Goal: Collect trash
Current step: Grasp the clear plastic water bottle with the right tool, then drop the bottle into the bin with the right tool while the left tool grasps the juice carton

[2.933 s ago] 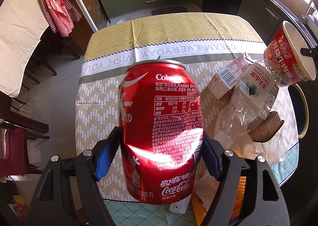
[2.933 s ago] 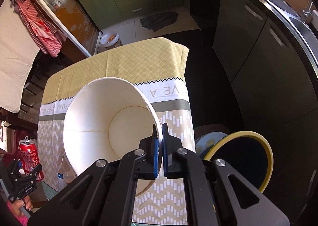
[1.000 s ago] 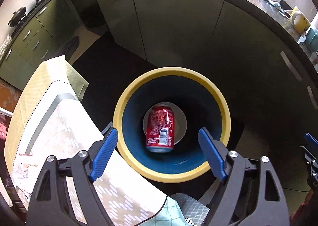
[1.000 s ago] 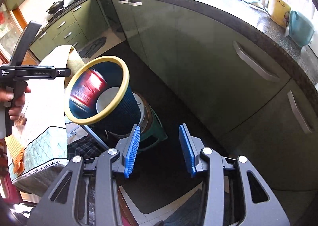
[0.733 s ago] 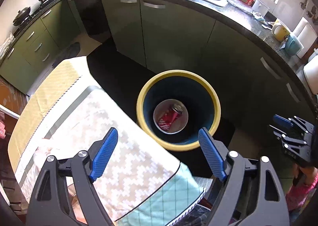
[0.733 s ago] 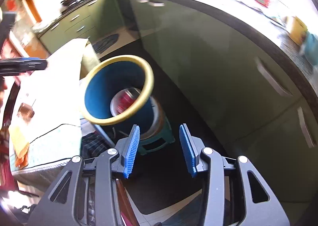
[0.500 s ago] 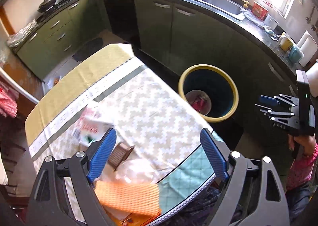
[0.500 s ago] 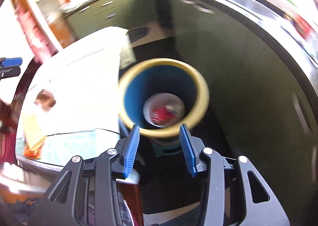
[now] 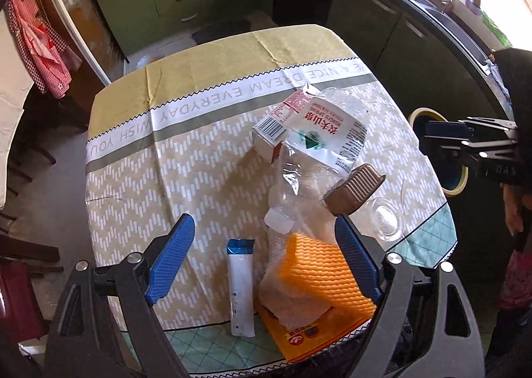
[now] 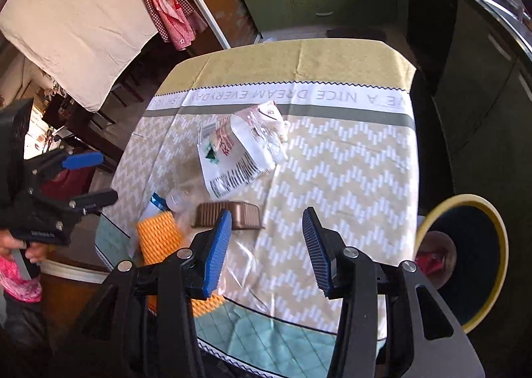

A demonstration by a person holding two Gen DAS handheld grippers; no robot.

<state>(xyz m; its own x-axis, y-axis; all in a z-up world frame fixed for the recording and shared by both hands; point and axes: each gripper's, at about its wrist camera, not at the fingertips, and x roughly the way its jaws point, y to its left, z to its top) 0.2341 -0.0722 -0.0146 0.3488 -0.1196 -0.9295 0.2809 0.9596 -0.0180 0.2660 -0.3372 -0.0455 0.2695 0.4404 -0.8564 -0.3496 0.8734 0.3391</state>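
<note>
Now both grippers, left (image 9: 262, 256) and right (image 10: 266, 245), hang empty over the worktop (image 9: 206, 158), jaws wide on the left, the right's just opening, aimed at the crushed bottle (image 9: 319, 142) at frame centre; bin (image 10: 465, 265) lower right.

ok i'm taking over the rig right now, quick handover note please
Left tool: open, empty, over the table's near edge.
Right tool: open, empty, its jaws have just been opening, nothing between them.
In the bin beside the table: red can and white cup.
On the tablecloth: crushed water bottle, small carton, brown ridged tray, blue-white sachet, orange packet, clear lid.
Left: bin all of those.
</note>
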